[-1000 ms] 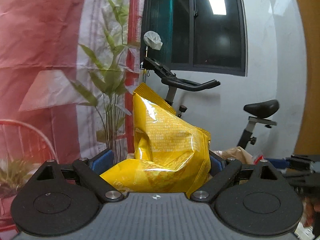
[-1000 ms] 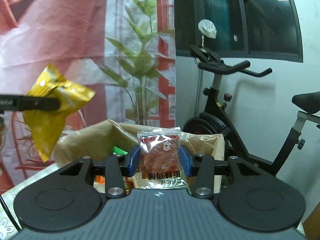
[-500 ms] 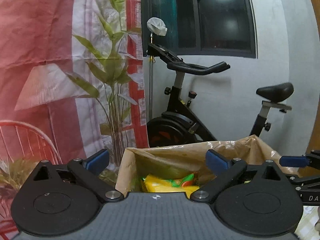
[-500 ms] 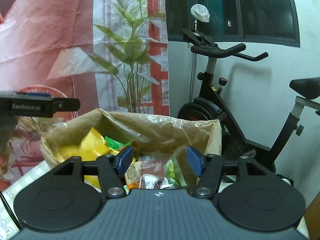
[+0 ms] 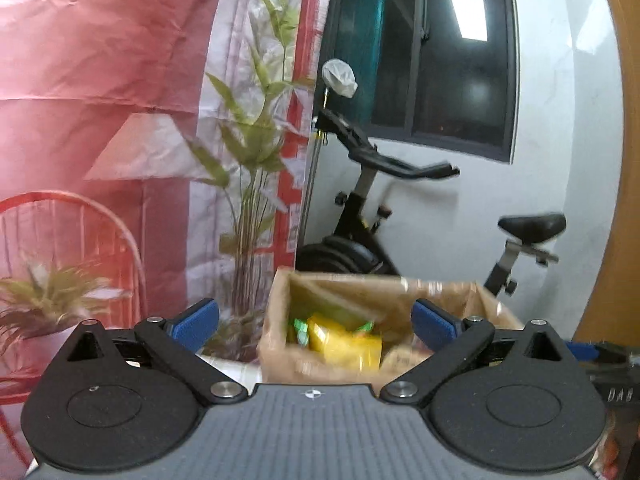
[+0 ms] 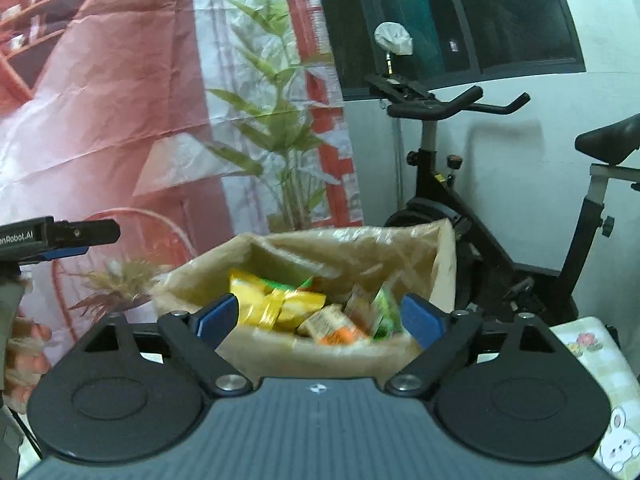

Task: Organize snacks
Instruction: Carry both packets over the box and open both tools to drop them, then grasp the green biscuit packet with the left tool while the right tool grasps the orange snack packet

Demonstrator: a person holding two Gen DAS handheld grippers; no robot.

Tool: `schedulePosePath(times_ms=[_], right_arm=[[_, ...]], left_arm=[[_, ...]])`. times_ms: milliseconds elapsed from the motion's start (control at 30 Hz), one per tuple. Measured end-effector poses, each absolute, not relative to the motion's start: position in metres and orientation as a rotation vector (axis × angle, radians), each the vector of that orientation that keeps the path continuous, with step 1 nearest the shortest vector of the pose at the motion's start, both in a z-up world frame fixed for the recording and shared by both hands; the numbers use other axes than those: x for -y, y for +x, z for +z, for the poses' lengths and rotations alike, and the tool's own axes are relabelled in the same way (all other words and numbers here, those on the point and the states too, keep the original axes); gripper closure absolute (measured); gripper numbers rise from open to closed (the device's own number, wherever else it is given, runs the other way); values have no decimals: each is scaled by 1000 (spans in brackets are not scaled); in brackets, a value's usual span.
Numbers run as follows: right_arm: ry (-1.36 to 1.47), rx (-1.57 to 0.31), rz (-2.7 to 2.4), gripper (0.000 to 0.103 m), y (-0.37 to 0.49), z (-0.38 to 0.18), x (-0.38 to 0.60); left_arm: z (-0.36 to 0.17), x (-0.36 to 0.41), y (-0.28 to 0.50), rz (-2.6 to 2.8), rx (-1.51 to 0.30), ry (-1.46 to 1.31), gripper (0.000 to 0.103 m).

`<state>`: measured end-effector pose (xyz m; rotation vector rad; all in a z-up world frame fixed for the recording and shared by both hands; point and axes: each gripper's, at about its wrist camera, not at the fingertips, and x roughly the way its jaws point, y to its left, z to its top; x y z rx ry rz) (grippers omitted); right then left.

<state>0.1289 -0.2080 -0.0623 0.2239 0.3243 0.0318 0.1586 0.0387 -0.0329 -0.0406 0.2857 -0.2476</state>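
Left gripper (image 5: 315, 322) spread wide and empty, right gripper (image 6: 319, 316) likewise, both level, side by side

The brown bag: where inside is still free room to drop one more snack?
In the brown bag, free room lies along the back wall, behind the yellow packet. The front right is crowded with small green and orange packets.

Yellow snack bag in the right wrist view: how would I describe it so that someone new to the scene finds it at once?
Find the exercise bike against the white wall; in front of it stands an open brown paper bag. Inside, at the left, lies the yellow bag, crumpled. It is the biggest packet there, and the only bright yellow one beside smaller green and orange packets.
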Motion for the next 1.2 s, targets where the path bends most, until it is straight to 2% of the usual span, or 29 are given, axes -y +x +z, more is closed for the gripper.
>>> schedulePosePath(times_ms=[67, 200, 267, 333, 433, 600, 700, 767, 833, 1067, 1200], right_arm=[[228, -309, 34, 14, 115, -71, 204], [232, -339, 34, 23, 98, -88, 199], [232, -369, 46, 30, 92, -100, 197], [229, -413, 64, 43, 89, -115, 194], [231, -498, 69, 51, 88, -142, 189], [211, -602, 71, 58, 89, -175, 179], [198, -651, 65, 62, 91, -192, 173], [190, -684, 61, 63, 95, -200, 169], [183, -711, 60, 63, 100, -208, 165], [195, -813, 91, 62, 121, -233, 156], [197, -814, 74, 55, 133, -237, 149]], left_arm=[[-44, -41, 148, -235, -319, -17, 0], [-67, -47, 139, -229, -413, -8, 0], [-76, -47, 133, -150, -415, 26, 0], [-85, -45, 128, -93, -421, 48, 0], [-102, -51, 131, -120, -484, -20, 1], [-127, -65, 134, -109, -549, -111, 3], [-144, -68, 130, -101, -580, -123, 10], [-157, -68, 134, -93, -637, -116, 15], [-171, -66, 134, -101, -682, -120, 27], [-191, -64, 128, -117, -728, -110, 34], [-192, -64, 128, -127, -729, -108, 35]])
